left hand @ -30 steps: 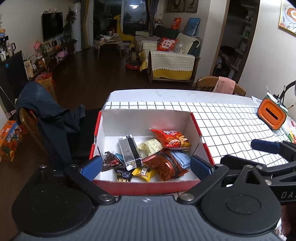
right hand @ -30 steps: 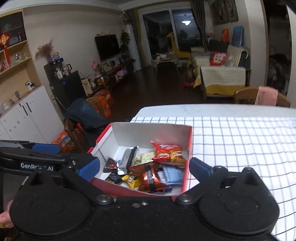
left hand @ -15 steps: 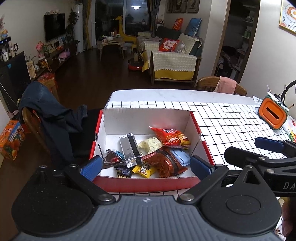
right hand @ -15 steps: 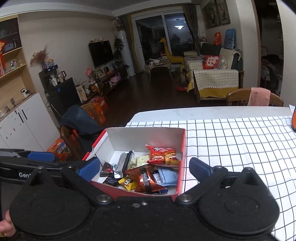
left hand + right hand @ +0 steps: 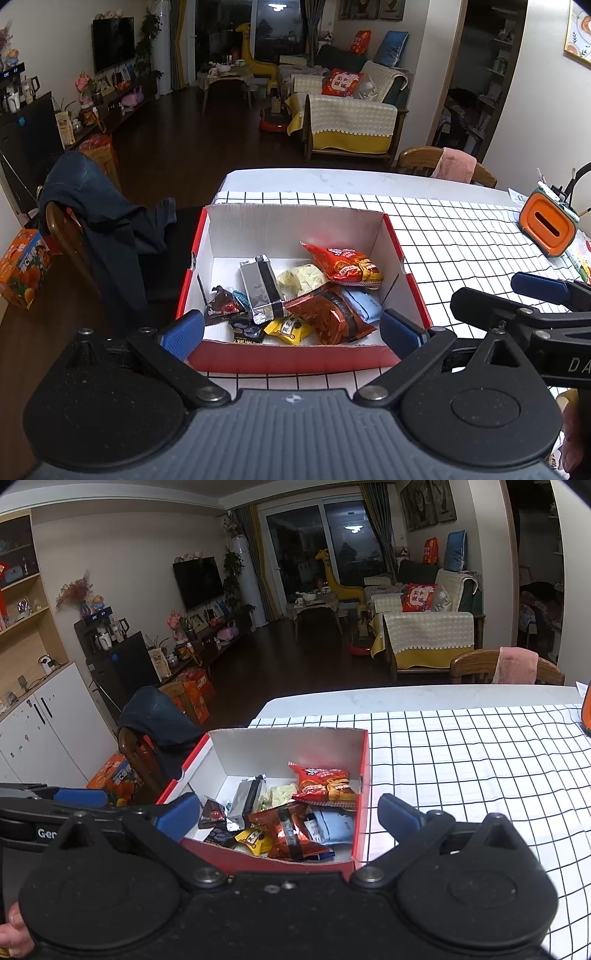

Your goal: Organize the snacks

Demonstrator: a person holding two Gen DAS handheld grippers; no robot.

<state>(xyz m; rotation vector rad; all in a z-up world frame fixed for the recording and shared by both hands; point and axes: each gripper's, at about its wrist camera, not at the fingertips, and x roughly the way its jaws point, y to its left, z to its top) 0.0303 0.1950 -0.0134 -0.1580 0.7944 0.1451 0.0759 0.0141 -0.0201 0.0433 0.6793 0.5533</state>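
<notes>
- Left wrist view: left gripper (image 5: 291, 328) hangs wide and empty before the red box (image 5: 291, 357), which sits on the checked tablecloth (image 5: 461, 236) near the table's left edge, snacks heaped inside
- Risk, as I judge it: a push on the box's near wall could slide it toward that edge; the loose, overlapping packets may lift together
- Right wrist view: right gripper (image 5: 288, 818) likewise wide and empty
- Only the left view shows the orange holder (image 5: 548, 229) whole; only the right view shows a fingertip (image 5: 11, 932) on the handle

A home's open living and dining room is being shown: a sofa (image 5: 347, 122) and wall-mounted television (image 5: 197, 581) are being seen beyond a dining table (image 5: 461, 746) and wooden chairs (image 5: 480, 666).
</notes>
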